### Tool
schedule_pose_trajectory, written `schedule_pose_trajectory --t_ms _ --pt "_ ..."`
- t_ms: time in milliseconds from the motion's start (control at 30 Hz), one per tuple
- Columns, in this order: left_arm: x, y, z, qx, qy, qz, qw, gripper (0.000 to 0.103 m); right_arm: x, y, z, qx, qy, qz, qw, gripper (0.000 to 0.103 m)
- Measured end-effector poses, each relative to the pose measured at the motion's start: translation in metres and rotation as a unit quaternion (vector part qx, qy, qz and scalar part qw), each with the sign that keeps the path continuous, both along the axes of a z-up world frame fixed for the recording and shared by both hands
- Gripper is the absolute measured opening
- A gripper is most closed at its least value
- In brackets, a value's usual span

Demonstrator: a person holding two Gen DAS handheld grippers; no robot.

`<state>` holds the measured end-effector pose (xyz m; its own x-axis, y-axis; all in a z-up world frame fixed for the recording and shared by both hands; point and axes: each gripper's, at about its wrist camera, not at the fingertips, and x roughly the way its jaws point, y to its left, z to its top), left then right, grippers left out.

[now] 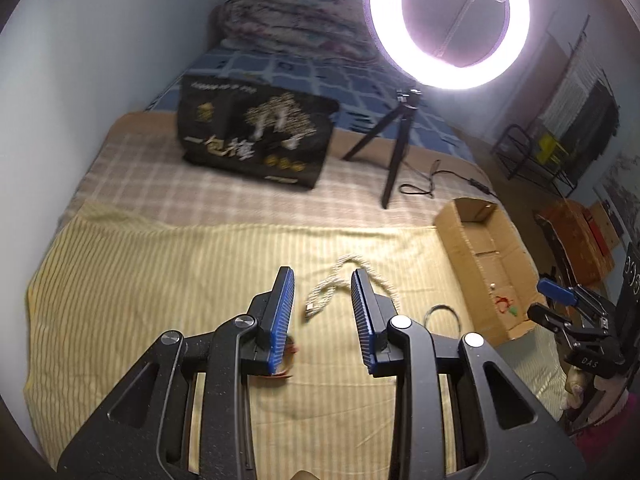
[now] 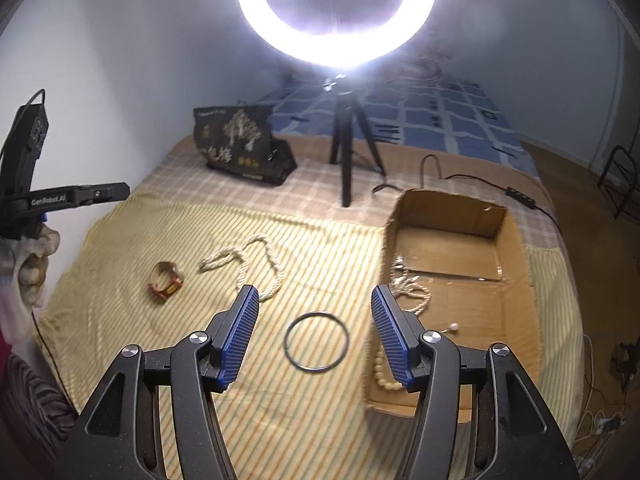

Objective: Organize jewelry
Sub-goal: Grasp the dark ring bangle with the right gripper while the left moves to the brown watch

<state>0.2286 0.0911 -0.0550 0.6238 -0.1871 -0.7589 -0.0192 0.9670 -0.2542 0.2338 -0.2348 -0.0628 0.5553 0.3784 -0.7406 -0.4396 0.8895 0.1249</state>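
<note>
In the left wrist view my left gripper (image 1: 322, 280) stands open over the yellow striped cloth (image 1: 160, 300), nothing between its pads. A white rope necklace (image 1: 334, 280) lies just beyond the fingertips. An amber bracelet (image 1: 290, 354) peeks out from under the left finger. My right gripper (image 2: 314, 296) is open too, hovering above a thin black ring (image 2: 316, 342) that lies flat on the cloth. The rope necklace (image 2: 256, 264) and the bracelet (image 2: 166, 282) lie to its left. To its right, a cardboard box (image 2: 448, 208) holds pearl strands (image 2: 408, 292) and a bead string (image 2: 384, 372).
A ring light on a black tripod (image 2: 346, 152) stands behind the cloth, its cable (image 2: 480, 180) trailing right past the box. A black printed bag (image 2: 244, 144) stands at the back left. A gloved hand (image 2: 28, 264) holds my left gripper (image 2: 120, 192) at the left edge.
</note>
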Motion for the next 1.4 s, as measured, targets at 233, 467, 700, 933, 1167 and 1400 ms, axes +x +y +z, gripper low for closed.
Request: schedule_pose_trajectory --t_ms 233,467,700,933,1167,1400 --pt "-0.002 0.007 -0.032 -0.008 0.048 -0.015 0.9987 0.029 -0.009 0.033 -0.031 -0.02 0.037 0.042 0.998 0.054" --pt "0.001 -0.004 -0.071 -0.001 0.108 -0.05 0.9929 0.029 -0.013 0.06 -0.079 -0.062 0.097 0.092 0.989 0.027" --pt "0.003 -0.011 -0.091 0.015 0.135 -0.061 0.9889 0.029 -0.002 0.06 -0.105 -0.097 0.115 0.08 0.985 0.023" --pt "0.006 -0.016 -0.105 0.047 0.147 -0.067 0.9858 0.029 0.007 0.062 -0.117 -0.12 0.118 0.071 0.983 0.022" --pt "0.011 -0.025 -0.117 0.068 0.156 -0.079 0.9822 0.029 0.011 0.064 -0.124 -0.129 0.119 0.067 0.982 0.022" --pt "0.018 -0.028 -0.137 0.08 0.172 -0.084 0.9782 0.027 0.014 0.073 -0.129 -0.142 0.113 0.064 0.981 0.021"
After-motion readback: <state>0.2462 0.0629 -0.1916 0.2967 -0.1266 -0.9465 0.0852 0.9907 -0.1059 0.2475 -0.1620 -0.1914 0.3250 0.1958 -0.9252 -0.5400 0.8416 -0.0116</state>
